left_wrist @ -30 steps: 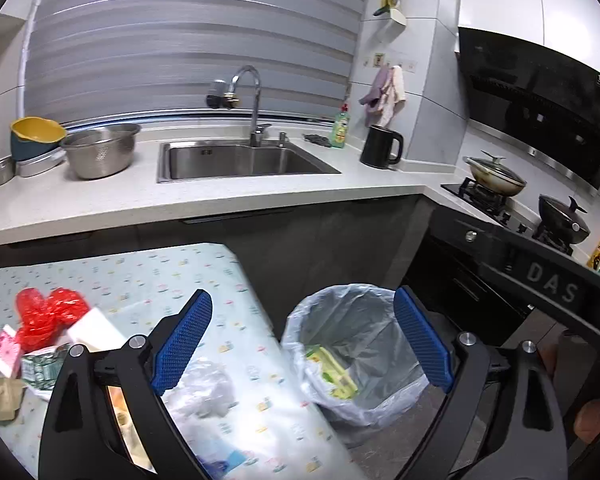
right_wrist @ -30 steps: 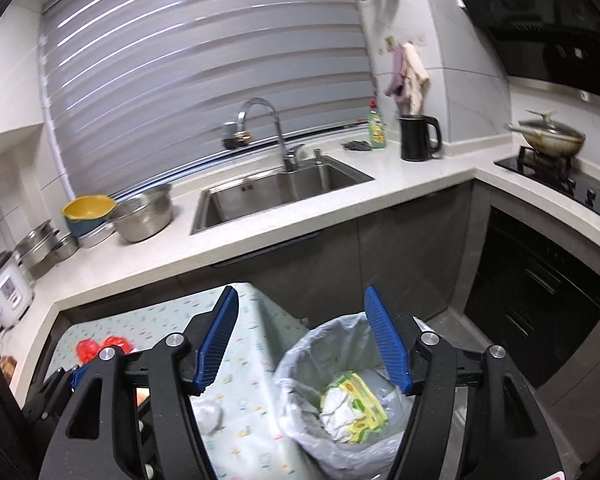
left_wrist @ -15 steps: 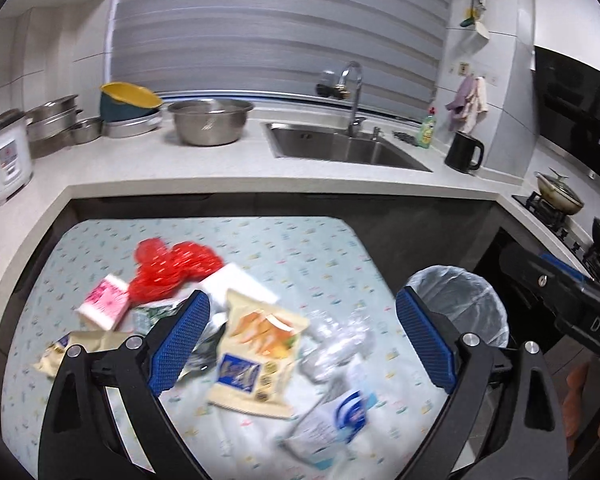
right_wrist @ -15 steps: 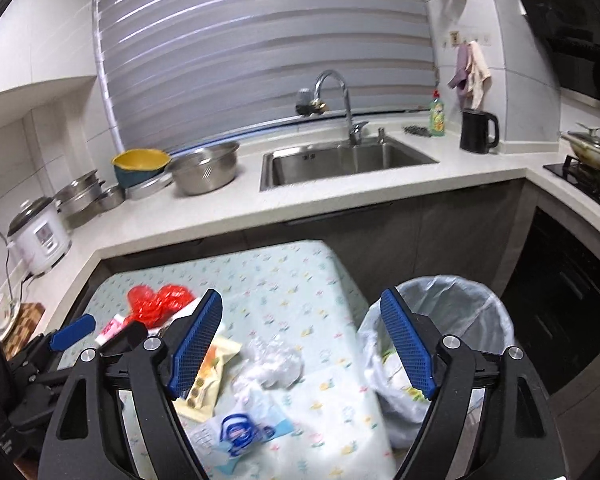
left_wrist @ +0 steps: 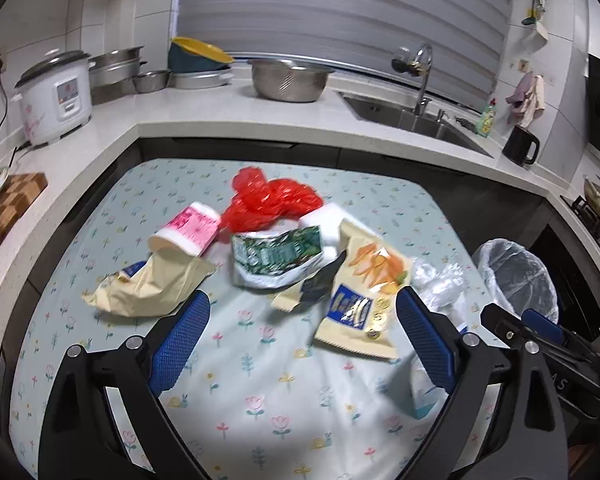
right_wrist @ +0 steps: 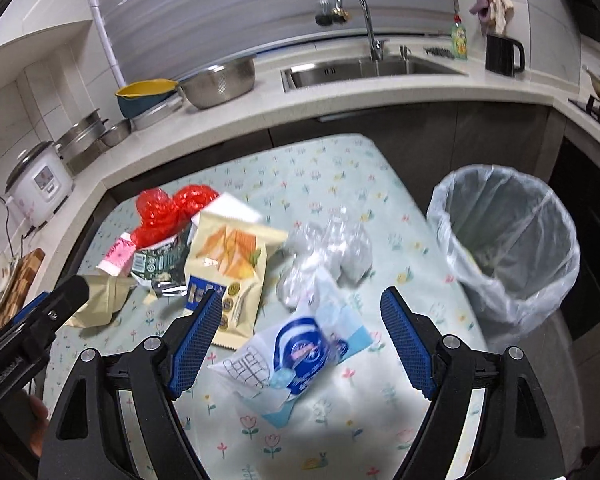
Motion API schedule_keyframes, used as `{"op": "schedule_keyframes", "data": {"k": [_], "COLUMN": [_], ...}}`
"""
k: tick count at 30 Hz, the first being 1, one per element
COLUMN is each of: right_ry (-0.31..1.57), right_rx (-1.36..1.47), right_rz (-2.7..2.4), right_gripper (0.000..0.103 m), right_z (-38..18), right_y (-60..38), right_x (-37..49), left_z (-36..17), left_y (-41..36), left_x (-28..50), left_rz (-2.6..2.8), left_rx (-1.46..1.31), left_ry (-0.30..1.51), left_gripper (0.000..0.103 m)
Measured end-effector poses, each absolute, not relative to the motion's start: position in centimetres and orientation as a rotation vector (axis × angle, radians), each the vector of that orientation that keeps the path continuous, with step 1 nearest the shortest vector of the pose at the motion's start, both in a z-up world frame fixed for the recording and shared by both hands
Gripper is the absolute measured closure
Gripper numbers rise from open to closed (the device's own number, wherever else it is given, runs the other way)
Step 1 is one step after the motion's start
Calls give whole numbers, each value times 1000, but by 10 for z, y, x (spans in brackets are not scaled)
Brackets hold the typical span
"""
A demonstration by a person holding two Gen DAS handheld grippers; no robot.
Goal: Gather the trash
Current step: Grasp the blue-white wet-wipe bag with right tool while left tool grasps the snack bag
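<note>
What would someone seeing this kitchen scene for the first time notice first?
Probably the heap of wrappers on the floral tablecloth, topped by a bright red plastic bag at its far side. Next, the lined trash bin standing just off the table's right edge. Both the left gripper and the right gripper are over the litter, jaws open and empty.

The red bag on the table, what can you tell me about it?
The red bag is thin, shiny, crinkled plastic, scrunched into a lumpy heap with a knob sticking up. It lies on the flowered tablecloth at the far end of the trash pile, against the green wrapper and the pink-labelled white roll. Neither gripper touches it.
</note>
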State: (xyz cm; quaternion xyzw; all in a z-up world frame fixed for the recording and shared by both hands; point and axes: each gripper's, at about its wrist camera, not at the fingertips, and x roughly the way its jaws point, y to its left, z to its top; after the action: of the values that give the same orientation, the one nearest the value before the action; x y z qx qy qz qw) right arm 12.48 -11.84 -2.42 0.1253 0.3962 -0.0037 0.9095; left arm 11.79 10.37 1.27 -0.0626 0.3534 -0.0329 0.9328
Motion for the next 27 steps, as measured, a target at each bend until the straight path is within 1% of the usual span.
{"op": "schedule_keyframes", "data": {"k": [13, 14, 15, 17, 18, 19, 22, 27], "right_ry": [947, 943, 943, 974, 988, 998, 983, 958], "right_rx": [370, 370, 372, 374, 379, 381, 335, 321], "right_rz": [-175, -178, -179, -183, -181, -179, -174, -156], "right_gripper": [25, 24, 22, 22, 23, 27, 37, 43], "right_z": [-86, -88, -91, -98, -103, -108, -106, -99], "right_y": [-111, -111, -112, -112, -113, -114, -114, -119], "right_x": [140, 140, 138, 138, 137, 135, 129, 123], "left_z": [-20, -21, -23, -25, -27, -28, -33, -39], "left_y": [133, 132, 131, 129, 128, 127, 122, 106], "left_x": [117, 118, 119, 120, 122, 123, 127, 135], "left_rz": [-12, -14, -18, -25, -29, -33, -45, -72], "left_rx": [-185, -181, -178, -176, -178, -180, -182, -158], "left_ry": [794, 797, 801, 807, 809, 812, 821, 832], "left_gripper": [13, 13, 13, 13, 13, 13, 13, 13]}}
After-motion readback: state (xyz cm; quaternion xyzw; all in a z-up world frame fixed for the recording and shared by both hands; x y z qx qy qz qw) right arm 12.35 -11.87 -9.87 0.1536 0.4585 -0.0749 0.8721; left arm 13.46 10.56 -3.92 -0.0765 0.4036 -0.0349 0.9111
